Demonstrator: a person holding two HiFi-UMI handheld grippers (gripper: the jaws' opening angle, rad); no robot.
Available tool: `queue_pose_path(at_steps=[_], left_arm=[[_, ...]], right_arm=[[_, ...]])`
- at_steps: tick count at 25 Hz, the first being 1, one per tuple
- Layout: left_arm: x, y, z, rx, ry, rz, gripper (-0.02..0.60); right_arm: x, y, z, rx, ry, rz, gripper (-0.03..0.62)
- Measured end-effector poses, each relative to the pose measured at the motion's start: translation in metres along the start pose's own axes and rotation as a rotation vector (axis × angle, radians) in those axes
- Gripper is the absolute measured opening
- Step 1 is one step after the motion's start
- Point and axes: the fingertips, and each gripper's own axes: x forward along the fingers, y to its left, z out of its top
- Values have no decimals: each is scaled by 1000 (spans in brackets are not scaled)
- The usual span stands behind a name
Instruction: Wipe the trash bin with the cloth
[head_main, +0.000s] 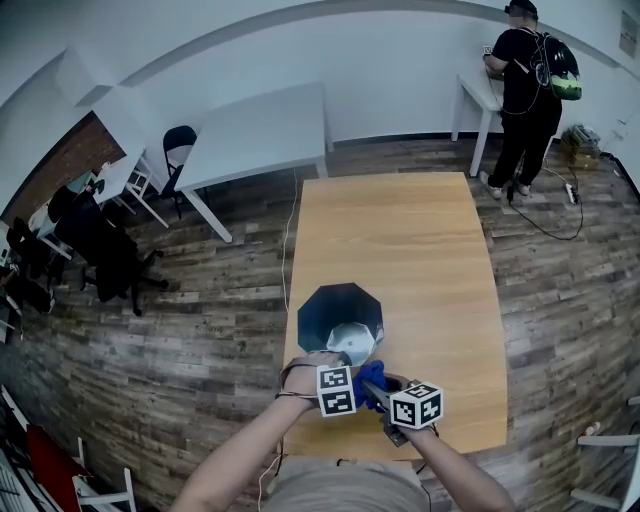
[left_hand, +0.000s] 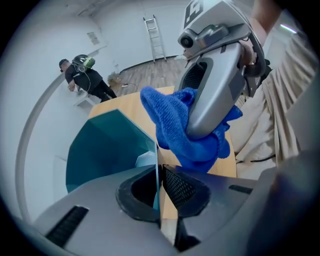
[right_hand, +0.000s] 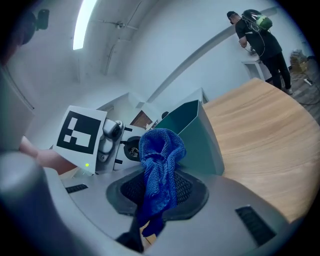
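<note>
A teal trash bin (head_main: 318, 312) with an open, many-sided mouth stands on the wooden table (head_main: 400, 230), near its front edge. My left gripper (head_main: 342, 372) points steeply down at the bin's near rim. In the left gripper view its jaws (left_hand: 159, 187) are shut on the thin edge of the bin's wall (left_hand: 105, 150). My right gripper (head_main: 382, 390) is just right of it, shut on a bunched blue cloth (head_main: 370, 378). In the right gripper view the cloth (right_hand: 160, 160) sticks up from the jaws (right_hand: 157, 192), close to the bin (right_hand: 192, 132) and apart from it.
A person (head_main: 525, 90) stands at a white desk at the far right. A white table (head_main: 265, 130) and dark chairs (head_main: 110, 250) stand on the wooden floor to the left. A cable (head_main: 288, 250) hangs off the table's left edge.
</note>
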Motion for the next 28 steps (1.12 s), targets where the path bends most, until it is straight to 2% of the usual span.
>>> queue_pose_path(at_steps=[7, 18, 28], left_arm=[[0, 2, 2, 30, -7, -13, 32], [1, 7, 0, 57, -21, -6, 31], [2, 10, -2, 57, -25, -6, 31]], right_arm=[[41, -21, -16, 21, 66, -25, 77], [96, -79, -72, 115, 212, -65, 77], [141, -146, -117, 190, 321, -160, 77]])
